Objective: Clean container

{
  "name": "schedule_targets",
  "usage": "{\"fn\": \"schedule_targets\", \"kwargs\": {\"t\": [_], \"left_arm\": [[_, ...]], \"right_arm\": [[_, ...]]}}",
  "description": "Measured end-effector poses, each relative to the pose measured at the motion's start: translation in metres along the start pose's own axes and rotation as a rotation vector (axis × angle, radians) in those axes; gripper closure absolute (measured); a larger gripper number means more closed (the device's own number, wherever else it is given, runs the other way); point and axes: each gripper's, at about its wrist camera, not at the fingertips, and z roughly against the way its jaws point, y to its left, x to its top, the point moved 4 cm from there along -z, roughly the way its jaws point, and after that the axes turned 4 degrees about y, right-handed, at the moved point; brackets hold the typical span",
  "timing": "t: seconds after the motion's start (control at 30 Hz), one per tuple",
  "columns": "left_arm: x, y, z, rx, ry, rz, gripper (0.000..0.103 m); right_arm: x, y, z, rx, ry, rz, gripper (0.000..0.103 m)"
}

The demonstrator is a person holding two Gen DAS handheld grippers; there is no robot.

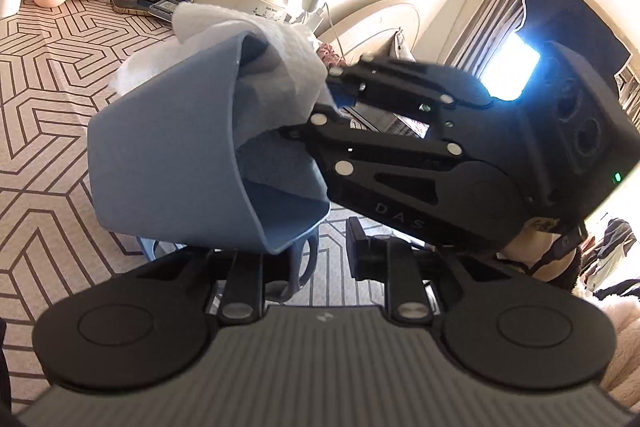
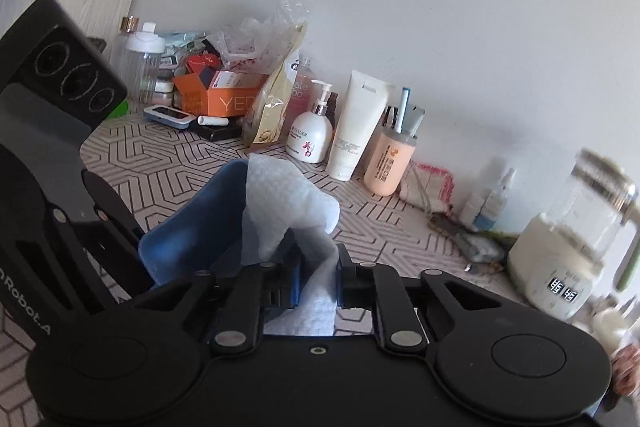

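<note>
Wiping stage, interior pass. Item: blue container point(image 1: 168, 155), a handled cup held tilted above the worktop point(image 1: 52, 75), mouth turned toward the right gripper point(image 2: 316, 281). Left gripper point(image 1: 308, 259): jaws narrow, closed on the cup's handle at the lower rim. Right gripper: jaws narrow, pinching a white paper towel point(image 2: 288, 211), its fingers reaching into the cup's mouth; part of the towel sits inside, the rest billows out over the upper rim.

Judgement: cleaning is underway, not finished. Next move likely calls for sweeping the towel around the inner wall and down to the base while the left grip keeps the cup from twisting on its handle; the loose towel may slip from the pads.

Surface: worktop covered in a beige cloth with dark geometric lines. Along its back edge, against the wall: peach toothbrush cup point(image 2: 388, 163), white tube point(image 2: 356, 123), white pump bottle point(image 2: 310, 139), orange box point(image 2: 218, 95), clear jar point(image 2: 140, 63). Toward the right end: glass kettle point(image 2: 576, 239) on a cream base, small spray bottle point(image 2: 496, 199). Room: pale wall, curtained bright window point(image 1: 508, 67).
</note>
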Motion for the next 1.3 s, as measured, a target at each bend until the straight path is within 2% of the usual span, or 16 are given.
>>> {"fn": "schedule_targets", "kwargs": {"t": [0.07, 0.2, 0.27, 0.4, 0.53, 0.67, 0.93, 1.07, 1.3], "left_arm": [[0.000, 0.004, -0.003, 0.003, 0.014, 0.024, 0.083], [-0.002, 0.008, -0.005, 0.003, 0.026, 0.049, 0.083], [-0.002, 0.007, -0.006, 0.008, 0.029, 0.045, 0.083], [-0.004, 0.004, -0.008, 0.024, 0.039, 0.021, 0.083], [-0.006, 0.002, -0.010, 0.031, 0.047, 0.010, 0.083], [-0.006, 0.002, -0.010, 0.035, 0.051, 0.008, 0.083], [-0.006, -0.001, -0.009, 0.041, 0.044, -0.010, 0.083], [-0.005, 0.000, -0.008, 0.042, 0.037, -0.005, 0.083], [-0.001, -0.001, -0.001, 0.091, 0.006, -0.035, 0.083]], "right_arm": [[-0.006, -0.007, -0.009, 0.054, 0.028, -0.056, 0.083], [-0.016, -0.009, -0.015, 0.090, 0.039, -0.092, 0.081], [-0.017, -0.008, -0.015, 0.094, 0.043, -0.102, 0.081], [-0.023, -0.011, -0.015, 0.160, 0.069, -0.169, 0.081], [-0.026, -0.009, -0.012, 0.174, 0.079, -0.163, 0.081], [-0.027, -0.012, -0.012, 0.233, 0.095, -0.206, 0.082], [-0.035, -0.017, -0.010, 0.333, 0.070, -0.324, 0.084], [-0.036, -0.018, -0.006, 0.334, 0.041, -0.337, 0.084], [-0.028, -0.016, 0.012, 0.258, -0.046, -0.311, 0.084]]}}
